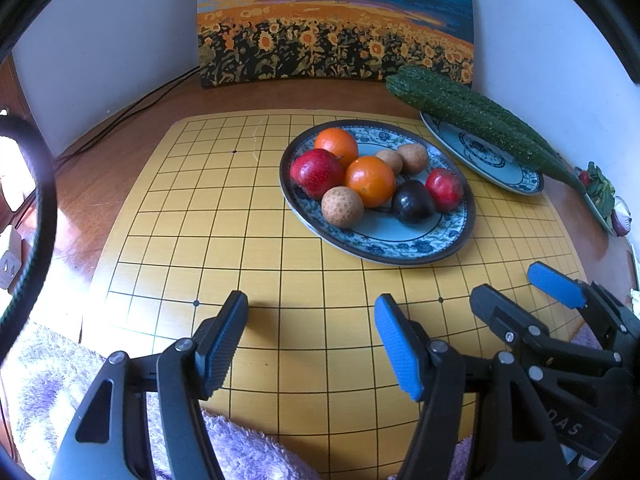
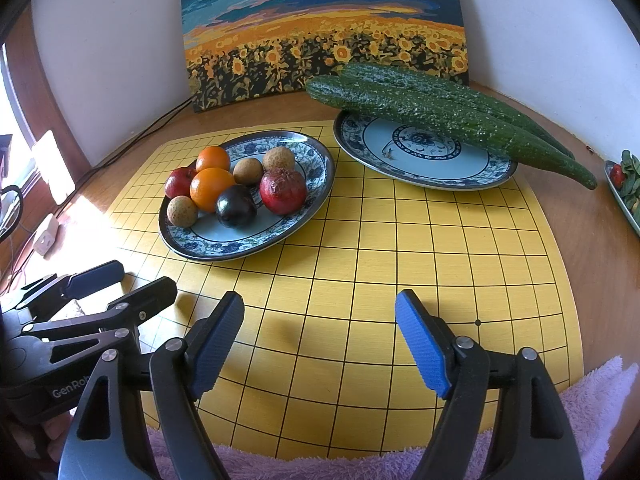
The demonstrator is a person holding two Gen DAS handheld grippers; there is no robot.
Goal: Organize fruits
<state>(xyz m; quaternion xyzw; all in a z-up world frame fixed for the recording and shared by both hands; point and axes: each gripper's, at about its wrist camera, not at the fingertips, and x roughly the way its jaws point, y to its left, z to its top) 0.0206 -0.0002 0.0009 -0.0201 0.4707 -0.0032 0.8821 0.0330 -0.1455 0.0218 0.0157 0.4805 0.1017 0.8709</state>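
Left hand-held gripper [image 1: 310, 336] and right hand-held gripper [image 2: 320, 338] spread wide and empty, fruit plate [image 2: 240, 246] ahead, cucumbers [image 2: 440, 114] beyond, side dish [image 2: 624, 204] cut off at frame edge

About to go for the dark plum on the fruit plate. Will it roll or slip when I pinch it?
The dark plum looks round and glossy, so it may slip between pads. It sits against an orange and a red fruit, so nudging likely shifts them too.
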